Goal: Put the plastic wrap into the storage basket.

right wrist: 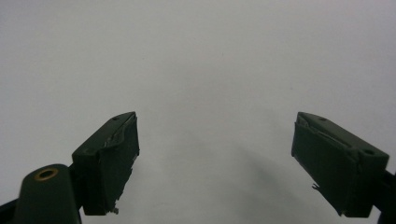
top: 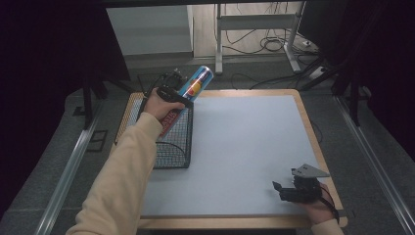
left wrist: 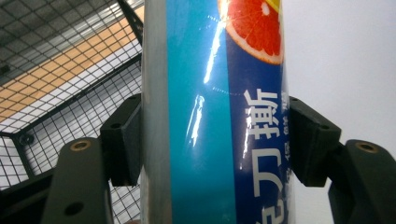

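While left gripper [top: 182, 98] clamps can [top: 197, 83], wire basket [top: 177, 142] beneath

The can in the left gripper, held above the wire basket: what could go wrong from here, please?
1. The can is smooth and glossy, and the left gripper holds it only by two narrow pads, so it may slip or rotate.
2. It hangs tilted over the wire basket's far rim, near the table edge; released now, it might hit the rim and fall outside.
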Motion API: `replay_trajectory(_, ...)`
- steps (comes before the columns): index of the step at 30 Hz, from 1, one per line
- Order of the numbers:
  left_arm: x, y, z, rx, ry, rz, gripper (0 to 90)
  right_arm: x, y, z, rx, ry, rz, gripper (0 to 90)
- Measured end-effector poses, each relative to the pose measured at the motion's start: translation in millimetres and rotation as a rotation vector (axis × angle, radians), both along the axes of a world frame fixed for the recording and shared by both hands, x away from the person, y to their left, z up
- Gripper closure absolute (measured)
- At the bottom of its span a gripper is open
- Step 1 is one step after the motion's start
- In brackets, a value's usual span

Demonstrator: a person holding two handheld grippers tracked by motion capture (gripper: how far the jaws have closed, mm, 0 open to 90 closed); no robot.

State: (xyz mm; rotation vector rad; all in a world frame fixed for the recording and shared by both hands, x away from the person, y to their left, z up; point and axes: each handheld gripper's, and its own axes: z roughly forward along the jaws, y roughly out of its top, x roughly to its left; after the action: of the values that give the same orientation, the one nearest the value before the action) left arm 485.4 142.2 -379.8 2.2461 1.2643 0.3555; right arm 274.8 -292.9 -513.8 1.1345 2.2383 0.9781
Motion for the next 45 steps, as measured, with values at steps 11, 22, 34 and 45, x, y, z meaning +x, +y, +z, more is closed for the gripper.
replay_trajectory(11, 7.0, 5.2, -11.6, 0.035, 0.004, 0.019, 31.8, 0.2, -0.1, -0.5, -0.003, 0.0, 0.0, 15.3)
replay_trajectory(22, 18.6, 3.8, -22.6, 0.079, 0.015, 0.028, 31.8, 1.2, -1.7, -1.7, 0.001, 0.005, -0.003, 15.3)
replay_trajectory(34, 24.8, 5.5, -33.6, 0.109, 0.017, 0.055, 31.7, 1.8, -1.5, -2.7, -0.003, 0.009, -0.003, 15.3)
replay_trajectory(45, 30.6, 3.8, -43.2, 0.185, 0.041, 0.071, 31.7, 1.8, -1.4, -2.8, -0.004, 0.008, 0.0, 15.3)
